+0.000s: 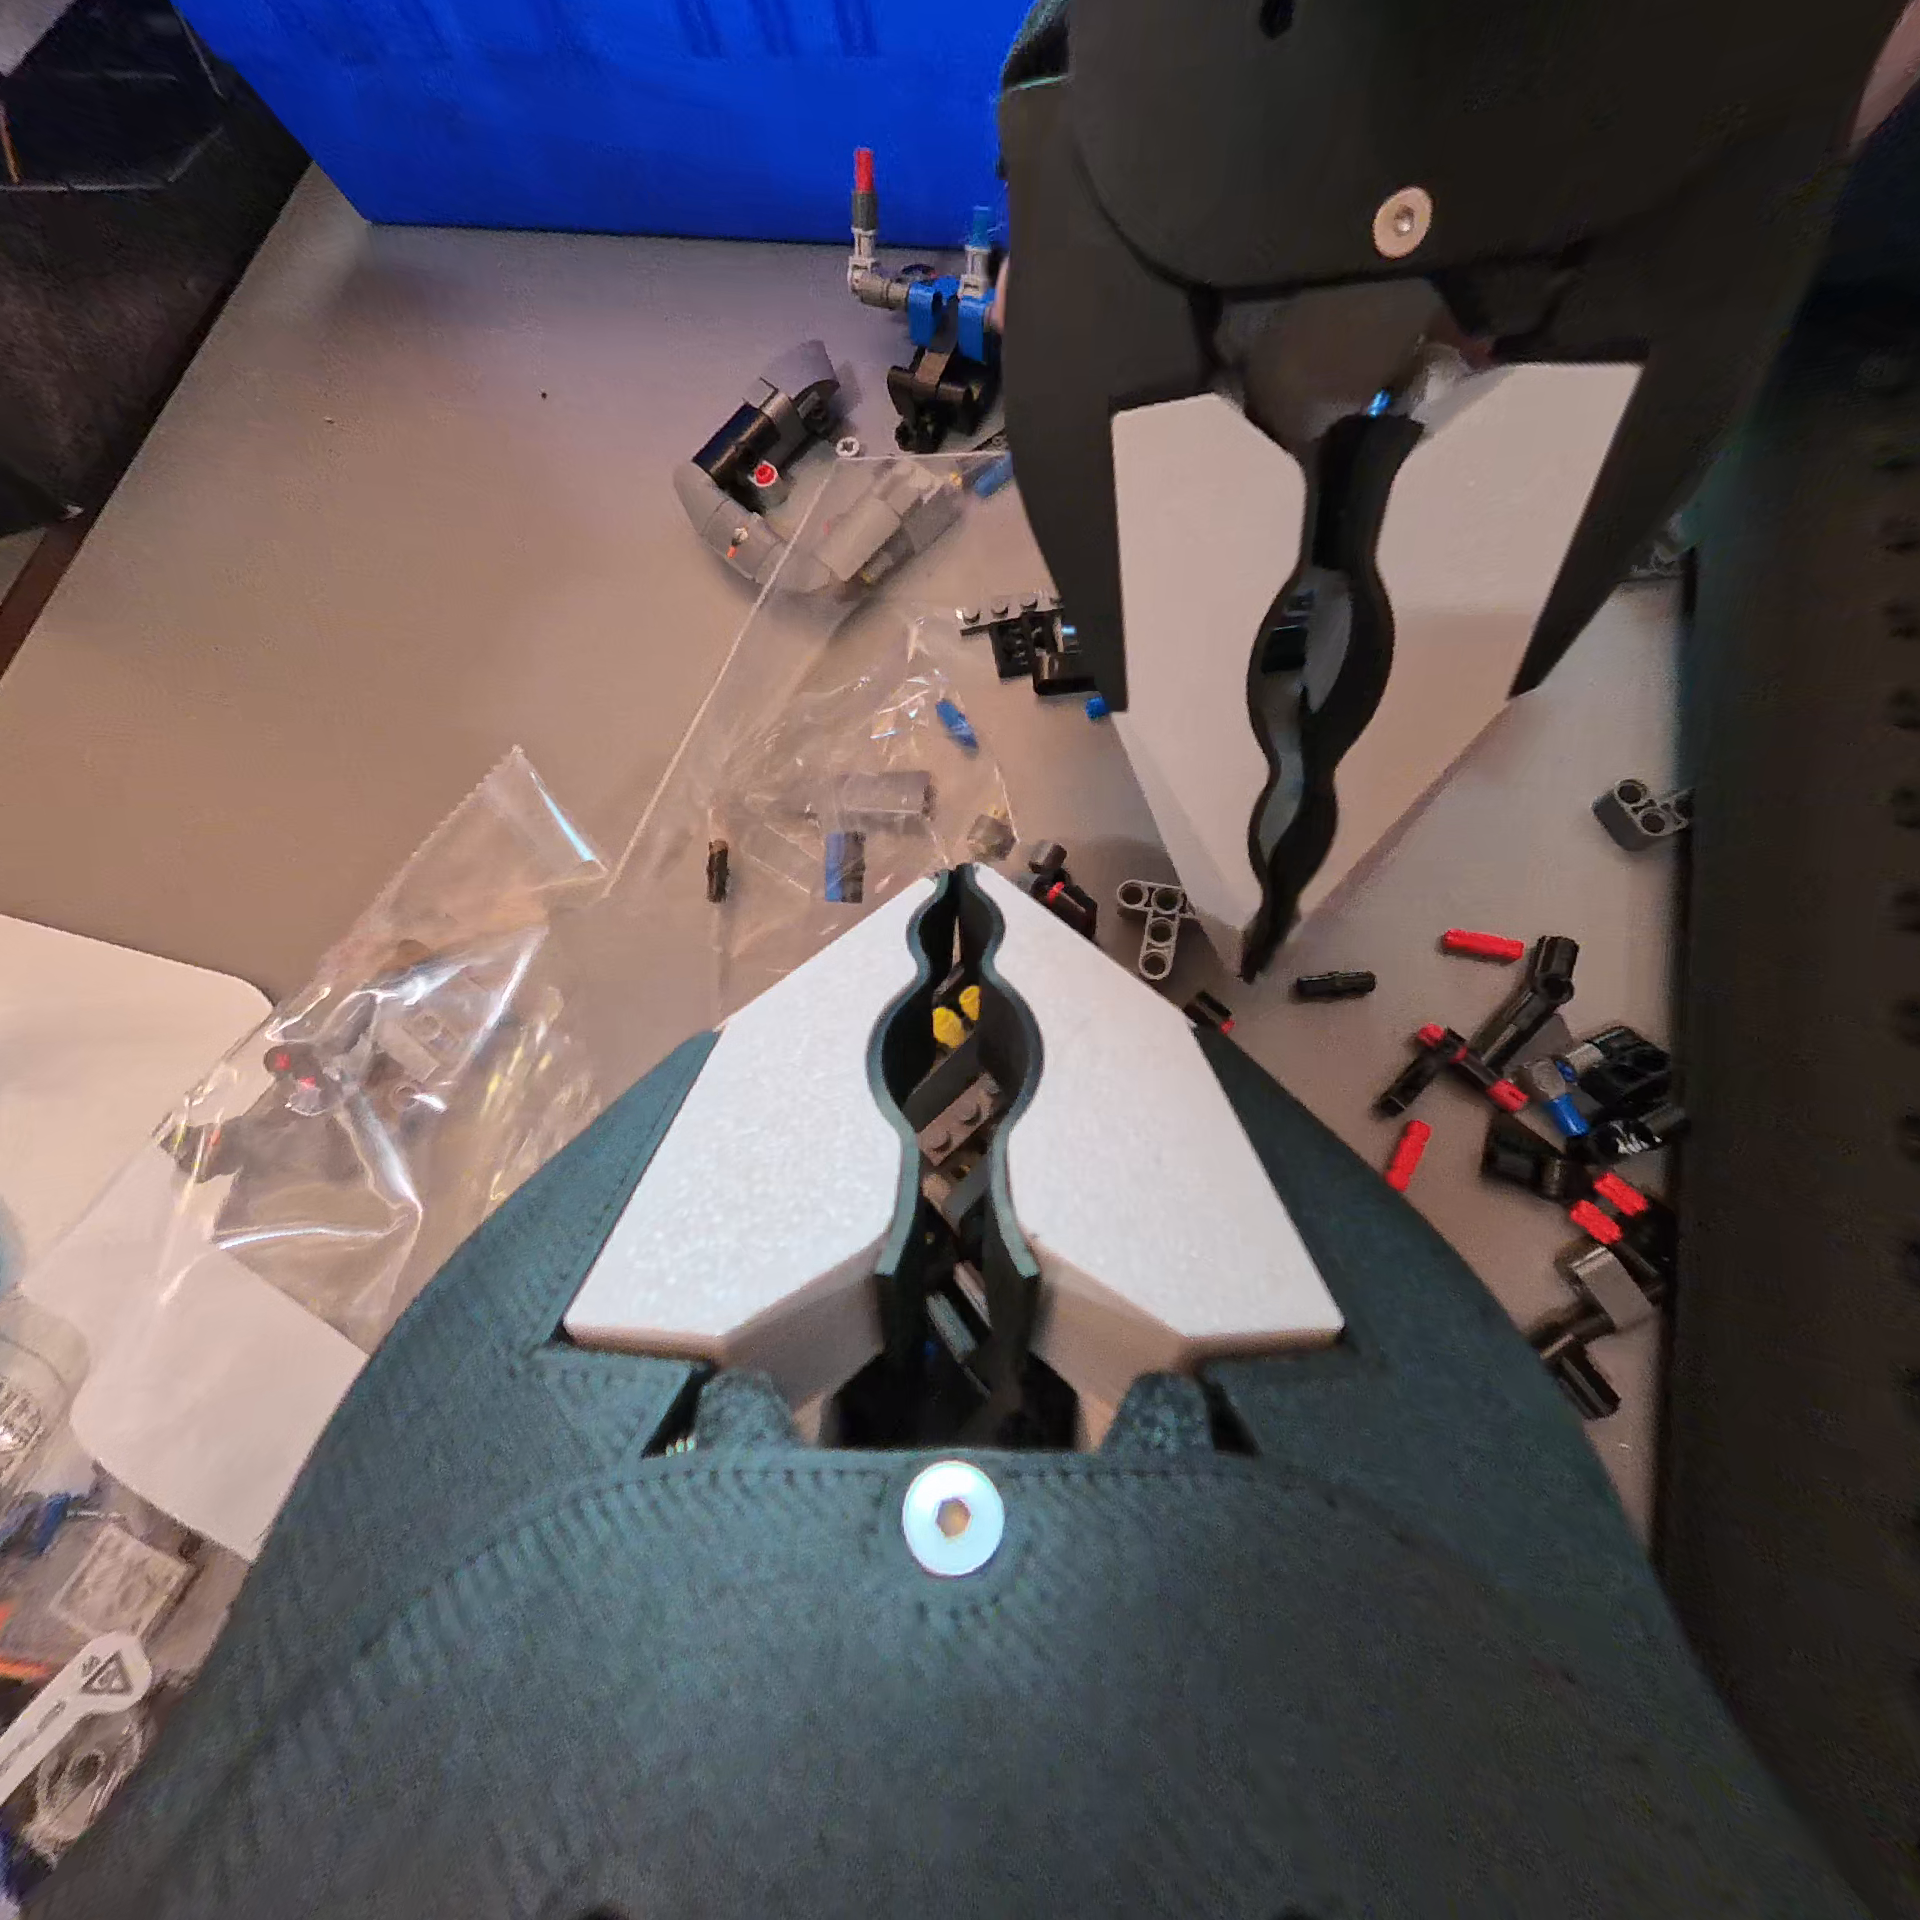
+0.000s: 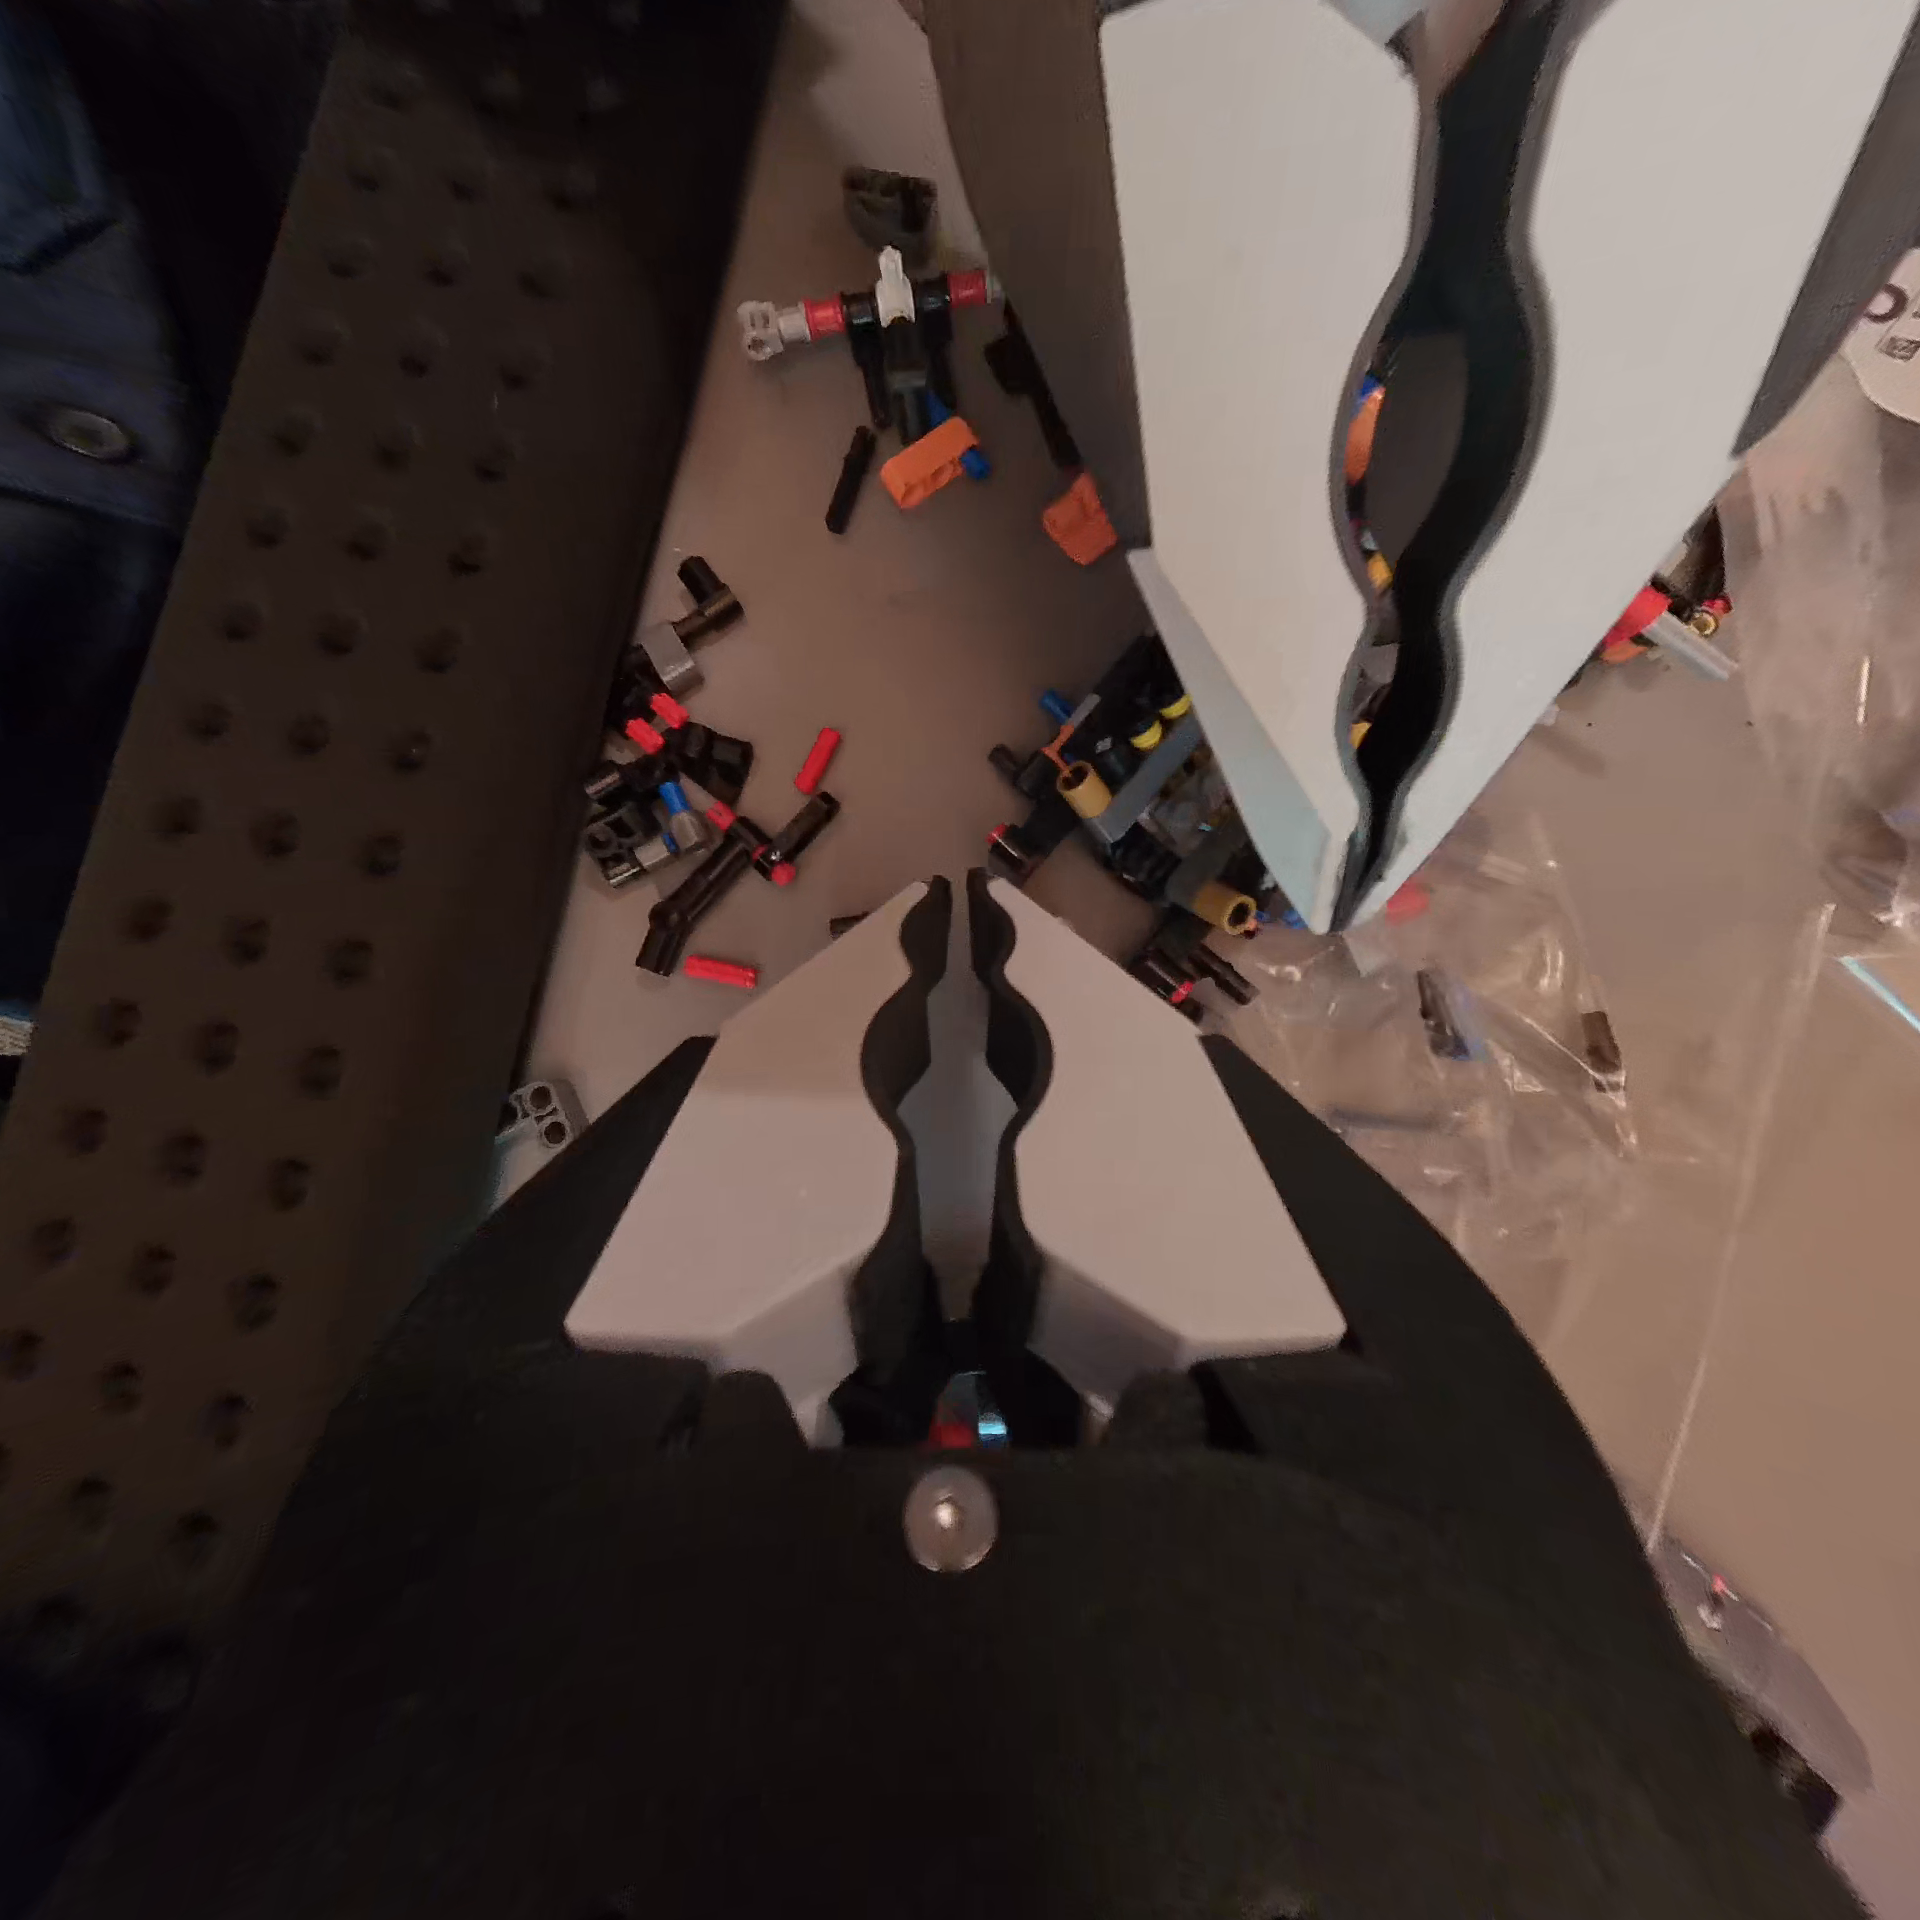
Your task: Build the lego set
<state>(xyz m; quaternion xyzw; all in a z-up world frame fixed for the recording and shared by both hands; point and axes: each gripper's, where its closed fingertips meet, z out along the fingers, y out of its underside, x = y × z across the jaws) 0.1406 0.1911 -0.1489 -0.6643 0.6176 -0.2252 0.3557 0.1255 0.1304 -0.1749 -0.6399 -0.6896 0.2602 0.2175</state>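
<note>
My left gripper (image 1: 961, 881) is shut, low over the table. Through the gap between its fingers I see a black and grey Lego assembly with yellow pins (image 1: 958, 1010). It lies under the gripper in the right wrist view (image 2: 1132, 764); I cannot tell if it is gripped. My right gripper (image 2: 961, 885) is shut and empty. In the left wrist view it (image 1: 1259, 961) points down with its tips near the table beside a black pin (image 1: 1335, 984). Loose black, red and blue pieces (image 2: 686, 790) lie in front of it.
Clear plastic bags (image 1: 364, 1091) with parts lie at left. A grey and black curved sub-assembly (image 1: 769, 468) and a blue and black one (image 1: 935, 322) sit farther back by a blue box (image 1: 623, 104). Orange pieces (image 2: 930, 468) and a dark studded strip (image 2: 312, 727) are near the right gripper. One gripper's finger ends stand about 6 centimeters off the other's.
</note>
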